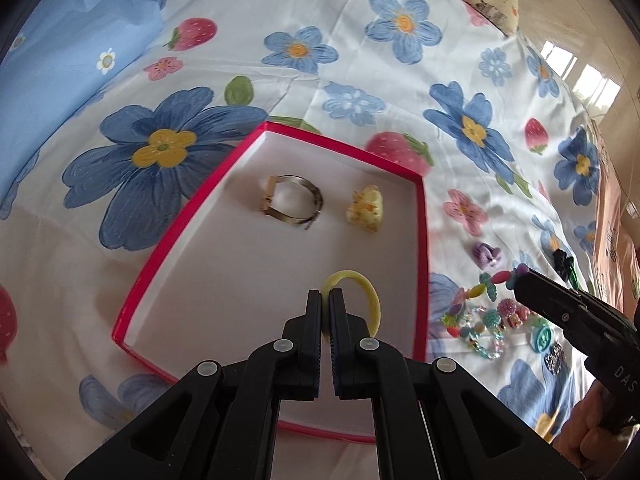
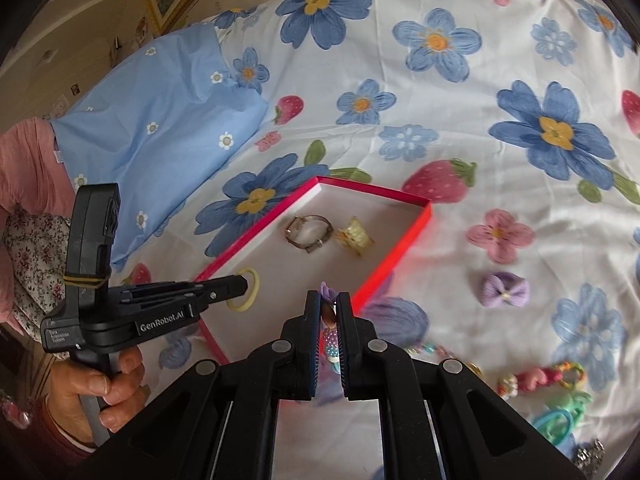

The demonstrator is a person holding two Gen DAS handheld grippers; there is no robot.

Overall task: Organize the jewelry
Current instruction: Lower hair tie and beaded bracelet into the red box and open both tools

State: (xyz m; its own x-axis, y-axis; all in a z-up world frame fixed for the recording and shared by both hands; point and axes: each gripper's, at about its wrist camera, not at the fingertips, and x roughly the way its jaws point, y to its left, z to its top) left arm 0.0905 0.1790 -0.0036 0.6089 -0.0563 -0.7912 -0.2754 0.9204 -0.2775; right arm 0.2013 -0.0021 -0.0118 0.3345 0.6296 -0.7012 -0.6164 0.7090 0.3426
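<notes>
Yellow hair tie (image 1: 362,292) half-hidden, pinched by left tool (image 1: 331,298); right tool (image 2: 330,300) clamps obscured beaded bracelet (image 2: 329,322).

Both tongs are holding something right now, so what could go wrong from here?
1. The left tongs grip the yellow hair tie only at its edge, so it may spring loose outside the red box.
2. The beaded bracelet hangs from the right tongs and might snag the box's rim.
</notes>
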